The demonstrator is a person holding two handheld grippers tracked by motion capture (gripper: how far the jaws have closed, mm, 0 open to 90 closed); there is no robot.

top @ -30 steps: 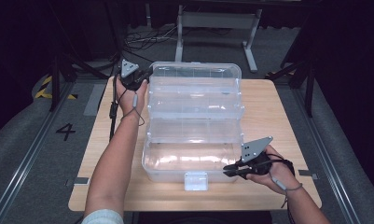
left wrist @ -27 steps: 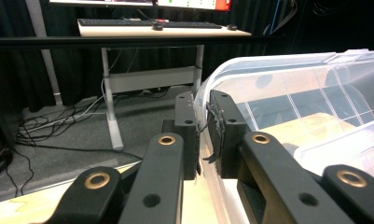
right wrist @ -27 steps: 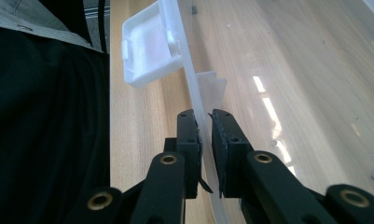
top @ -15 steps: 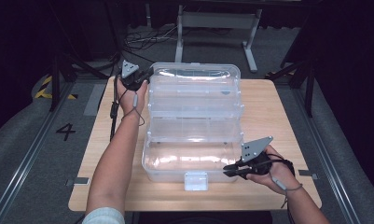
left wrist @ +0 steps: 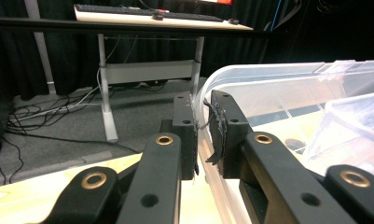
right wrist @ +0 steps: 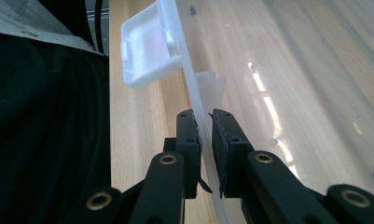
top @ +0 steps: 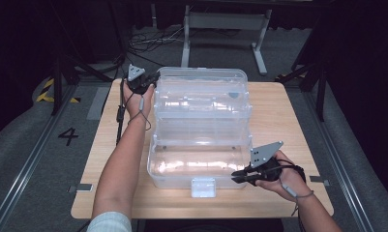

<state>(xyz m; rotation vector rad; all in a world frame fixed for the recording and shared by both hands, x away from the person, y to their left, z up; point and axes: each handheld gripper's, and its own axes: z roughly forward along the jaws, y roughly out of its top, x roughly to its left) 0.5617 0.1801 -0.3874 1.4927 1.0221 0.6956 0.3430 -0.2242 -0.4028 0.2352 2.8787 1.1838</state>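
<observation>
A clear plastic tiered box (top: 201, 125) stands opened out in steps on the wooden table (top: 283, 121). My left gripper (top: 153, 79) is at the box's far left corner. In the left gripper view, that gripper (left wrist: 202, 130) is shut on the curved rim of the far section (left wrist: 268, 74), one pad on each side. My right gripper (top: 237, 176) is at the near tub's front right. In the right gripper view, the right gripper (right wrist: 204, 140) is shut on the tub's thin front wall (right wrist: 194, 88), a little way from the white latch (right wrist: 147, 46).
The latch (top: 203, 187) hangs at the middle of the front wall, near the table's front edge. A metal desk frame (top: 220, 29) and cables lie on the floor behind the table. A floor rail with a painted number runs along the left.
</observation>
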